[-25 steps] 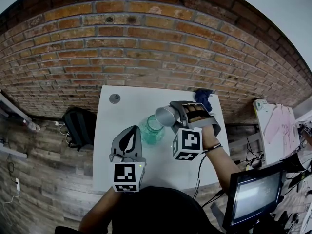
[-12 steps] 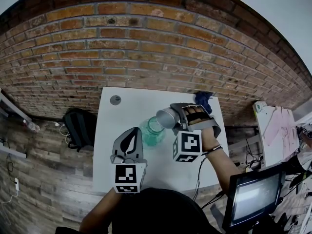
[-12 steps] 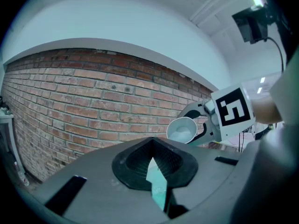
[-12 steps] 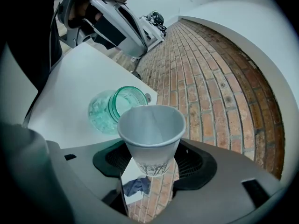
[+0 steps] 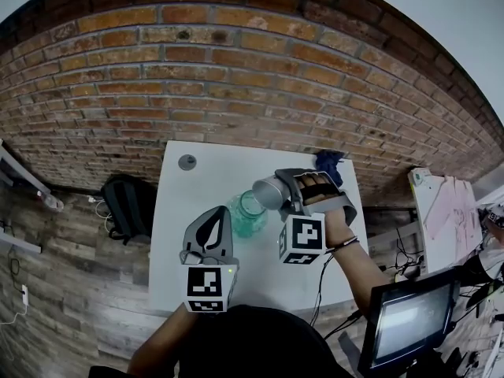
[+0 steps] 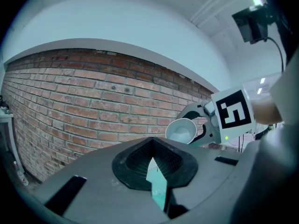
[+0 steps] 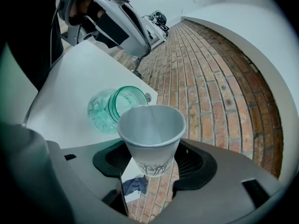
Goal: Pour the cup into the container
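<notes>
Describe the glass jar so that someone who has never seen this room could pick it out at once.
Below the brick wall stands a white table. Near its middle sits a glass jar, mouth open. It alone is see-through and green-tinted, unlike the paper cup tipped beside it, the blue cloth and the small grey disc at the far corners.

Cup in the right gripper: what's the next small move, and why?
Probably roll the right gripper a touch further, with the rim over the jar mouth. Its jaws are clamped on the paper cup, which is tipped toward the open green glass jar standing on the white table. No stream is visible, and I can't tell whether the cup is already empty.
</notes>
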`<control>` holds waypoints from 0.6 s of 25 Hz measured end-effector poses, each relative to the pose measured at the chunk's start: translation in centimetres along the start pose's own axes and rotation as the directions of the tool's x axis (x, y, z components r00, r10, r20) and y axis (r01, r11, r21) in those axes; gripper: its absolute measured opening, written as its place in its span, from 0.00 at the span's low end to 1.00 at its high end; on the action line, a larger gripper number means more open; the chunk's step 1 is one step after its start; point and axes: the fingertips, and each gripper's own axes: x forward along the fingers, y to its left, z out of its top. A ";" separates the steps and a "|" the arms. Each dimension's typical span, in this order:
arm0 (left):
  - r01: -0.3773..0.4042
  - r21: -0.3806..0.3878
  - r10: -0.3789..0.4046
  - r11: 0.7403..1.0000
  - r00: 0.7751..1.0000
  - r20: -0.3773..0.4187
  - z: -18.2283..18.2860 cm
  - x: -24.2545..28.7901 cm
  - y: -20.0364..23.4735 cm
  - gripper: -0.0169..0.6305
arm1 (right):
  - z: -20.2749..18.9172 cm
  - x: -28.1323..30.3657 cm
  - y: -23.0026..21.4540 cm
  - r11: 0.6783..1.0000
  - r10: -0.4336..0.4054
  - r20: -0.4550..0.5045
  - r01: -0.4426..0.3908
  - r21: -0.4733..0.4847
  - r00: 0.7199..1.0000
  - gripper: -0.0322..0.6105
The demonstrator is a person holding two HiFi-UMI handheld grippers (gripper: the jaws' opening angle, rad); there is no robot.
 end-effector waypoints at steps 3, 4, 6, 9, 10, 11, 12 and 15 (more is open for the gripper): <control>-0.003 -0.002 0.003 1.000 1.000 0.001 0.0 0.0 0.0 0.02 | 0.2 0.0 -0.2 1.000 -0.005 0.003 0.005 -0.010 1.000 0.49; -0.003 -0.001 0.003 1.000 1.000 0.002 0.1 -0.1 0.0 0.02 | 0.2 0.0 -0.2 1.000 -0.005 0.003 0.005 -0.012 1.000 0.49; -0.004 -0.001 0.004 1.000 1.000 0.003 0.1 -0.1 0.0 0.02 | 0.3 0.0 -0.1 1.000 -0.005 0.003 0.005 -0.014 1.000 0.49; -0.006 0.000 0.006 1.000 1.000 0.003 0.1 -0.1 0.0 0.02 | 0.3 0.0 -0.2 1.000 -0.009 0.002 0.009 -0.023 1.000 0.49; -0.007 0.001 0.007 1.000 1.000 0.004 0.1 -0.1 0.0 0.02 | 0.4 0.0 -0.2 1.000 -0.011 0.001 0.011 -0.027 1.000 0.49; -0.006 0.001 0.006 1.000 1.000 0.004 0.2 -0.1 0.0 0.02 | 0.4 0.0 -0.3 0.999 -0.013 0.000 0.013 -0.031 1.000 0.49; -0.006 0.000 0.006 1.000 1.000 0.005 0.2 -0.1 0.1 0.02 | 0.4 0.0 -0.3 0.999 -0.014 0.000 0.014 -0.034 1.000 0.49; -0.004 -0.002 0.004 1.000 1.000 0.008 0.2 -0.1 0.0 0.02 | 0.4 0.0 -0.3 0.999 -0.014 0.002 0.014 -0.032 1.000 0.49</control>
